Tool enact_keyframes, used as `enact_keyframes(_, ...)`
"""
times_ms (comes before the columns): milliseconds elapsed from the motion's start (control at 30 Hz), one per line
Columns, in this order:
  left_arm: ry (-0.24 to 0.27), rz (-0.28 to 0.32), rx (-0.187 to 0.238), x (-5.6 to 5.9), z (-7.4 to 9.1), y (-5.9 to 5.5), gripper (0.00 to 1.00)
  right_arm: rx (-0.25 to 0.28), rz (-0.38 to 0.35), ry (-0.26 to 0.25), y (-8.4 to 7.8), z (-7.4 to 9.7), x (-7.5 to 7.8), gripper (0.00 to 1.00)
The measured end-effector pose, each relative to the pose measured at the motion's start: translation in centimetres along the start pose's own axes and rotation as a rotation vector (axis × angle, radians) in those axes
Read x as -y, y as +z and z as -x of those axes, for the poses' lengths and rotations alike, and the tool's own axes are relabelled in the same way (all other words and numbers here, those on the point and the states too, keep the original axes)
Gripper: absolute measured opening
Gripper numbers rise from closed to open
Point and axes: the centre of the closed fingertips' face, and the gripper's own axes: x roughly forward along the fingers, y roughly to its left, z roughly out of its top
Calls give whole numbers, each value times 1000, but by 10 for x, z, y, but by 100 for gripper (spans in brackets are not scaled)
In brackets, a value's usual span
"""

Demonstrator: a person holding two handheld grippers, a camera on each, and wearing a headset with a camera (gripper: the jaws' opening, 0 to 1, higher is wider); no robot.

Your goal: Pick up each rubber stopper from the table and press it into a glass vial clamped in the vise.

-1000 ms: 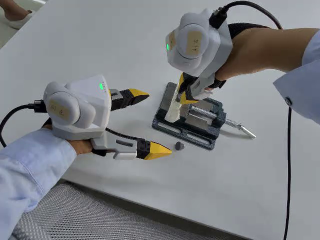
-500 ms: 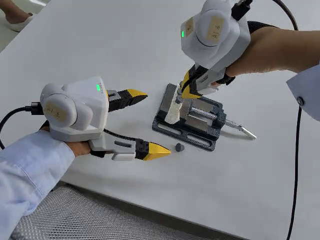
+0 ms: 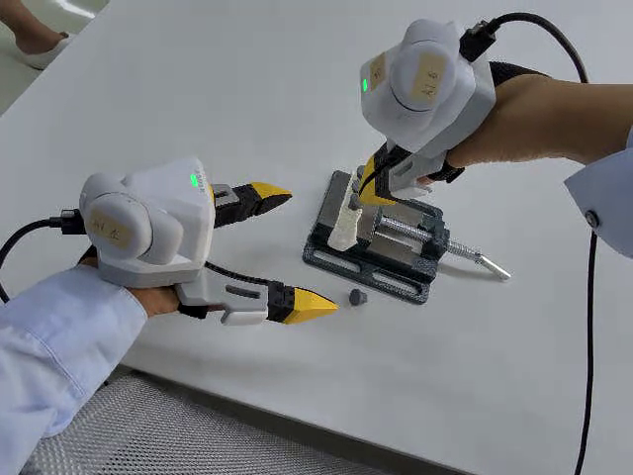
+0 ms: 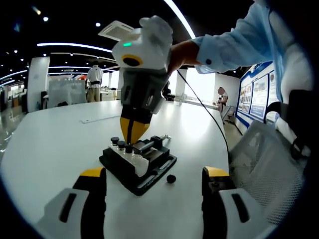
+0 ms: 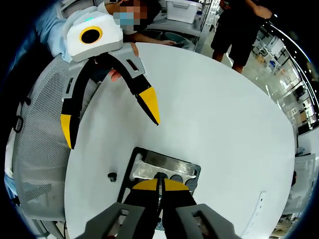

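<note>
Left gripper view: vise [image 4: 152, 172] on table [image 4: 50, 129] holds glass vials [image 4: 135, 160], three seemingly stoppered; loose stopper [image 4: 171, 178] beside it. Right claw [image 4: 129, 139] pinched together above vials, left claw [image 3: 311, 249] spread wide.

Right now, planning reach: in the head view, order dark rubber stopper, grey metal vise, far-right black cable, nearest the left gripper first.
1. Dark rubber stopper, by the left gripper.
2. Grey metal vise, beyond it.
3. Black cable, far right.

- Tabletop [image 3: 198, 99]: plain white.
- Vise [image 3: 339, 260]: dark grey with a silver screw.
- Stopper [image 3: 357, 296]: dark grey.
- Fingers [image 3: 309, 306]: black with yellow tips.
- Sleeve [image 3: 59, 336]: pale blue.
</note>
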Motion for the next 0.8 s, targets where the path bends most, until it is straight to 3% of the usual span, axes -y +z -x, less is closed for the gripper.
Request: enact_keyframes(800,5,3,5,-1,0,0,75,-60,18,-2,3,-1,-2,0)
